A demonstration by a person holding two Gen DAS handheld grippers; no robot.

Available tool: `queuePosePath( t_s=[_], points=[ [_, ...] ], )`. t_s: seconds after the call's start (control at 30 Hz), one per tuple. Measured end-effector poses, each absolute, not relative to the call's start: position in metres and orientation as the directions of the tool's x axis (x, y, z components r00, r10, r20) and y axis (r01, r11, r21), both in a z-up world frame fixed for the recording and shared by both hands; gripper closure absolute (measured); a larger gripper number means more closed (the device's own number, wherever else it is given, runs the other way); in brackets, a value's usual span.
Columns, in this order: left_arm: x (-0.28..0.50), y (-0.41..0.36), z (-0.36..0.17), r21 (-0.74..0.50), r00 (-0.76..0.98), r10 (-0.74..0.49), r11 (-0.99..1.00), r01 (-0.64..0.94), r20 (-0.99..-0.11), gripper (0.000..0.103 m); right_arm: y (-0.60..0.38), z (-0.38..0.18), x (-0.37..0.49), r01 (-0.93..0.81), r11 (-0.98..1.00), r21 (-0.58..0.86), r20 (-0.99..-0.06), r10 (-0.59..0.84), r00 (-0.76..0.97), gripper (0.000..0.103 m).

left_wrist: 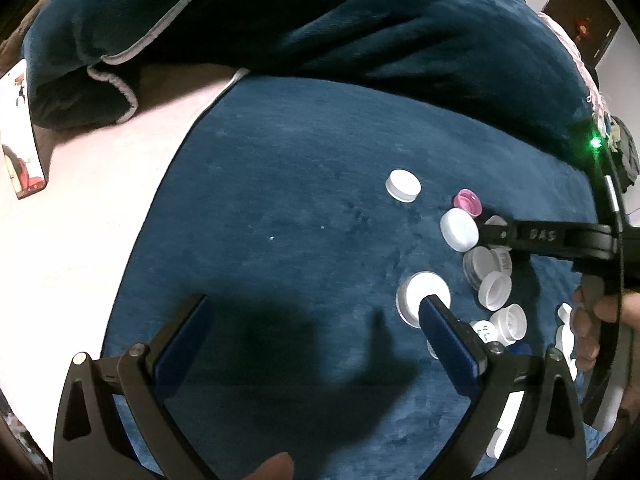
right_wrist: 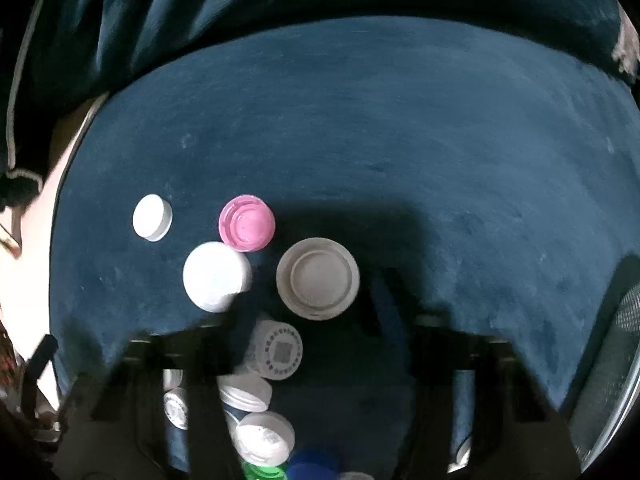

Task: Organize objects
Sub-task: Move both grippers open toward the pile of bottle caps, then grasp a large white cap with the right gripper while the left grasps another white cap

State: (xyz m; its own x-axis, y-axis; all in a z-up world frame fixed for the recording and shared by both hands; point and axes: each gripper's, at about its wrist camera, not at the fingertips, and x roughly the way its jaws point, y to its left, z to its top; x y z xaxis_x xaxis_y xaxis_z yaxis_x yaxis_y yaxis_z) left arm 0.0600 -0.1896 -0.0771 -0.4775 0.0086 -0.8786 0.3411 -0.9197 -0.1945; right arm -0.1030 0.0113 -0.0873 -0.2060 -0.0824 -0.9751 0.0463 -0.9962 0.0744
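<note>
Blue velvet bedding (right_wrist: 400,128) is strewn with bottle caps, an upturned grey cap (right_wrist: 318,279) between the narrowed right tongs (right_wrist: 308,322), left tongs (left_wrist: 316,312) spread apart.

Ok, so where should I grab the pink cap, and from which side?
Come straight down and pinch the pink cap across its outer wall. It lies flat, open side up, probably too low for a side approach. Pinch left to right as the right wrist view shows it, since the large white cap crowds its lower left.
</note>
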Motion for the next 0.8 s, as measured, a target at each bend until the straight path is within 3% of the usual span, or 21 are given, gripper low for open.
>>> queuePosePath(
  t_s=[0.4,0.57,0.6,0.63,0.7,0.8],
  points=[
    [-0.024,-0.167,-0.077,-0.179,-0.523,0.044,-0.961,0.209,-0.851,0.004,0.046,-0.045,-0.078,-0.007,-0.977,0.212,-0.945,-0.204,-0.256,0.062],
    [-0.061,-0.152,-0.093,-0.159,-0.489,0.074,-0.978,0.135,-0.869,0.019,0.049,-0.038,-0.073,-0.011,-0.975,0.222,-0.94,-0.211,-0.267,0.062],
    [-0.064,-0.151,-0.095,-0.158,-0.487,0.076,-0.979,0.128,-0.87,0.026,0.05,-0.036,-0.071,-0.012,-0.975,0.224,-0.939,-0.212,-0.269,0.062],
    [-0.067,-0.15,-0.099,-0.159,-0.481,0.084,-0.98,0.116,-0.873,0.045,0.052,-0.036,-0.069,-0.012,-0.973,0.228,-0.938,-0.217,-0.27,0.062],
    [-0.068,-0.148,-0.107,-0.148,-0.452,0.079,-0.982,0.118,-0.889,0.071,0.057,-0.041,-0.07,-0.01,-0.973,0.231,-0.937,-0.22,-0.271,0.062],
    [-0.063,-0.148,-0.109,-0.129,-0.467,0.057,-0.984,0.124,-0.882,0.073,0.057,-0.039,-0.068,-0.013,-0.973,0.231,-0.938,-0.219,-0.27,0.062]
  ],
)
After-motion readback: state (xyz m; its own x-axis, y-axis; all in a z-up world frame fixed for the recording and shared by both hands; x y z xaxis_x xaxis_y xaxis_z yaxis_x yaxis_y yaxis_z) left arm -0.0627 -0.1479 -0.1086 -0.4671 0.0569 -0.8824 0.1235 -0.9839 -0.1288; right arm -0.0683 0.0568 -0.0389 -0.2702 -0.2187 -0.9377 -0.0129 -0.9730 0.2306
